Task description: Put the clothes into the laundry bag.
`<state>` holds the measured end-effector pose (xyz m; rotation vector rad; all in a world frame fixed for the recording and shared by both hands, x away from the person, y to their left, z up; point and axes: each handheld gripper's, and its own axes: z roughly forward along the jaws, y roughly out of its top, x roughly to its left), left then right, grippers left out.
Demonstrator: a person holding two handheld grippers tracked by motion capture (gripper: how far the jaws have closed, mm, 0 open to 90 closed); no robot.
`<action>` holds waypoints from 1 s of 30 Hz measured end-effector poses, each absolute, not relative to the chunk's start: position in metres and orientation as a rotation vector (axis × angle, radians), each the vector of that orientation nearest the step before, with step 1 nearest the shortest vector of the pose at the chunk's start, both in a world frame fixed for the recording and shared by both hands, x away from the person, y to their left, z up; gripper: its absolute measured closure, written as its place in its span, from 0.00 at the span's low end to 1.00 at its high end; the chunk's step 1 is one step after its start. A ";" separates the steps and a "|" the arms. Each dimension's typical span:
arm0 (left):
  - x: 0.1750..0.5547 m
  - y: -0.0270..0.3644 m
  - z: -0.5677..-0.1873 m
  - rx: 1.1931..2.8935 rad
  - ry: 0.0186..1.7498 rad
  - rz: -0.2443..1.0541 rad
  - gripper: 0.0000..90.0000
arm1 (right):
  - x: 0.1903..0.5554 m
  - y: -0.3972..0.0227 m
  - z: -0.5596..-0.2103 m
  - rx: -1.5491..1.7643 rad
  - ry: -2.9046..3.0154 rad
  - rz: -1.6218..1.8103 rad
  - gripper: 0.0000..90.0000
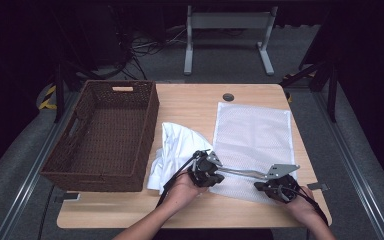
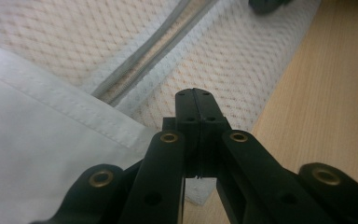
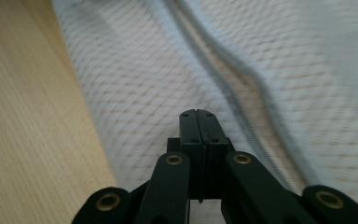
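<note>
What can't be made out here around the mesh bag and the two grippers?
- Mesh bag: near edge hidden by both grippers, high view.
- Zipper pull: not visible; right gripper view is blurred.
- Left gripper, right gripper: whether the shut jaws pinch mesh is unclear.

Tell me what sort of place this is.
Probably a lab or studio set up for recording, not a home. A wooden table stands on grey carpet between floor rails, with black curtains around it and loose cables on the floor behind. A wicker basket and mesh laundry bag are laid out.
</note>
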<state>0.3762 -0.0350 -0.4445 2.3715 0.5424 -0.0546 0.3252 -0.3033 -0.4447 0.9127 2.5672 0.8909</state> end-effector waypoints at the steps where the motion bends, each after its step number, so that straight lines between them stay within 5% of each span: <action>1: 0.376 -0.036 -0.446 2.380 0.543 -0.055 1.00 | 0.327 -0.309 -0.442 0.934 2.541 0.906 1.00; 13: 0.377 -0.045 -0.451 2.467 0.559 0.024 1.00 | 0.356 -0.354 -0.448 1.095 2.386 0.755 1.00; 30: 0.423 -0.055 -0.444 2.532 0.699 0.146 1.00 | 0.329 -0.348 -0.446 1.081 2.470 0.735 1.00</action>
